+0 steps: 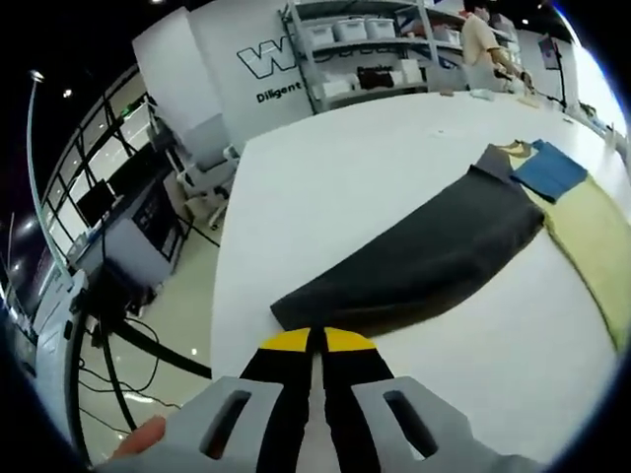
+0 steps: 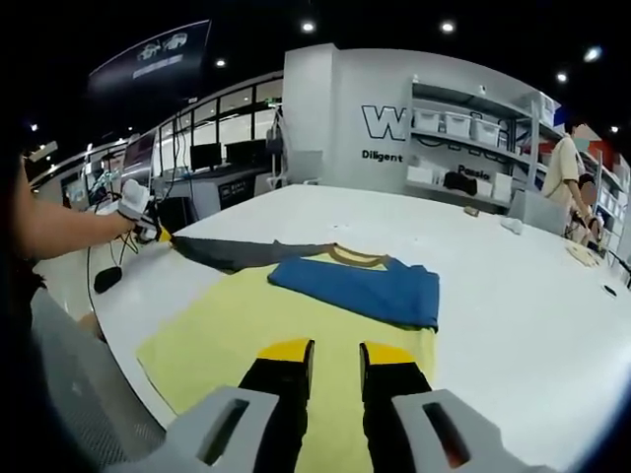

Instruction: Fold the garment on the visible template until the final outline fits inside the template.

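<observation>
Garment (image 2: 360, 286): a blue folded piece with a mustard collar, lying on the yellow template (image 2: 237, 340) spread flat on the white tabletop (image 2: 493, 296). In the right gripper view, the right gripper (image 2: 333, 357) hovers over the near edge of the template, its yellow-tipped black jaws apart with a narrow gap and nothing between them. Just past the jaws the template runs up to the blue garment, whose collar end points away. Beyond that a dark grey sleeve (image 2: 242, 253) stretches off to the left across the tabletop, reaching the left gripper (image 2: 138, 212) at the table's edge, held by a person's bare arm (image 2: 59, 229). Whether that gripper grips the sleeve tip cannot be told from here.

In the left gripper view, the left gripper (image 1: 316, 342) has its jaws pressed together, tips at the near end of the grey sleeve (image 1: 424, 258); a pinch of cloth between them cannot be made out. The sleeve runs away and to the right, meeting the blue garment (image 1: 550, 169) and the template (image 1: 596, 241) at the far right. A fingertip (image 1: 143, 436) shows at the lower left.

Far off stand shelves (image 1: 365, 49) with bins, and a person (image 1: 483, 44) beside them.
</observation>
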`<state>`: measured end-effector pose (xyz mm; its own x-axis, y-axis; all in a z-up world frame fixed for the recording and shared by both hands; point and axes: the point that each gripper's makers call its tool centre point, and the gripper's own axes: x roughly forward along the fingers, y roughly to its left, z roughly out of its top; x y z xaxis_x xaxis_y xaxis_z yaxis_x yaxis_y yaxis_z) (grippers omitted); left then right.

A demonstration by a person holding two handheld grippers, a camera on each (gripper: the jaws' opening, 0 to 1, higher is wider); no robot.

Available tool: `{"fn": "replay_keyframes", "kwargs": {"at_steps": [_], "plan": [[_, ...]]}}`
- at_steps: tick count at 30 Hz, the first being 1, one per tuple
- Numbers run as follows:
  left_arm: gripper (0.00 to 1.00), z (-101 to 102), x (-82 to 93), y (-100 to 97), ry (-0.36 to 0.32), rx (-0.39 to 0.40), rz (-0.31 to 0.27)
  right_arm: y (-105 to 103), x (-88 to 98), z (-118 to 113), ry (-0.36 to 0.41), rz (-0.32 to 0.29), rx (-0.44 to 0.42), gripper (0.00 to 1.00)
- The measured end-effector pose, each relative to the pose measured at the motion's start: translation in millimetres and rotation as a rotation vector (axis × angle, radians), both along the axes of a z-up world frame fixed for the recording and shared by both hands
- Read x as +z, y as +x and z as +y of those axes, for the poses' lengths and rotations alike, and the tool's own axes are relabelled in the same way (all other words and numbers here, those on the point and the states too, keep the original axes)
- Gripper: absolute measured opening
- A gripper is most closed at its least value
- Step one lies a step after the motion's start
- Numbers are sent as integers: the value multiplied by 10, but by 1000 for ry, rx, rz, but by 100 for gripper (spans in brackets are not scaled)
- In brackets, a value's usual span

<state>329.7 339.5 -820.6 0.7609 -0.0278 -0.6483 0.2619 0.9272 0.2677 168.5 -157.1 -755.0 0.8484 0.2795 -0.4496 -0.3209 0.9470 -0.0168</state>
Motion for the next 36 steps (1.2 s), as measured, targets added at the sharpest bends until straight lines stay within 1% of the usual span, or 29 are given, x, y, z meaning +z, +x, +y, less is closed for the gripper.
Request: {"fn": "replay_keyframes", "kwargs": {"at_steps": [2,4,6,9,11,13,14,15,16,18,19,22,24,25,28,30,35,36], "plan": [[0,6,9,3,-2,10,-9,1,9,10,1,-4,3,16],[0,-11,49,12,-20,24,-29,-3,11,14,1,-5,4,16],[0,-12,103,24,-20,36,-49,-4,23,8,3,-10,2,16],[0,-32,208,45,-42,52,-86,-7,37,11,7,-15,2,16],[0,-72,328,67,-57,55,-118,-7,54,20,8,-21,5,16],[0,-91,387,78,-59,55,-130,-8,63,26,10,-25,7,16],[0,-118,458,97,-64,52,-149,-6,70,28,13,-28,8,16],[0,-132,481,97,-65,51,-155,-6,73,28,14,-29,8,16],[0,-184,568,118,-69,44,-169,-7,87,29,16,-35,9,16],[0,-221,624,140,-73,38,-183,-12,103,33,22,-41,10,16],[0,-268,684,169,-76,32,-194,-13,111,36,22,-44,11,16],[0,-362,782,221,-78,16,-214,-19,127,47,26,-48,15,16],[0,-454,864,266,-84,0,-229,-21,141,49,32,-54,15,16],[0,-533,924,305,-85,-15,-240,-20,152,46,35,-58,14,17],[0,-632,985,348,-87,-31,-250,-22,168,48,39,-63,14,17],[0,-772,1055,394,-87,-56,-263,-28,193,49,46,-73,12,17],[0,-978,1154,445,-101,-84,-281,-33,224,58,56,-84,13,17],[0,-1049,1194,460,-109,-94,-290,-30,227,65,57,-87,16,17]]}}
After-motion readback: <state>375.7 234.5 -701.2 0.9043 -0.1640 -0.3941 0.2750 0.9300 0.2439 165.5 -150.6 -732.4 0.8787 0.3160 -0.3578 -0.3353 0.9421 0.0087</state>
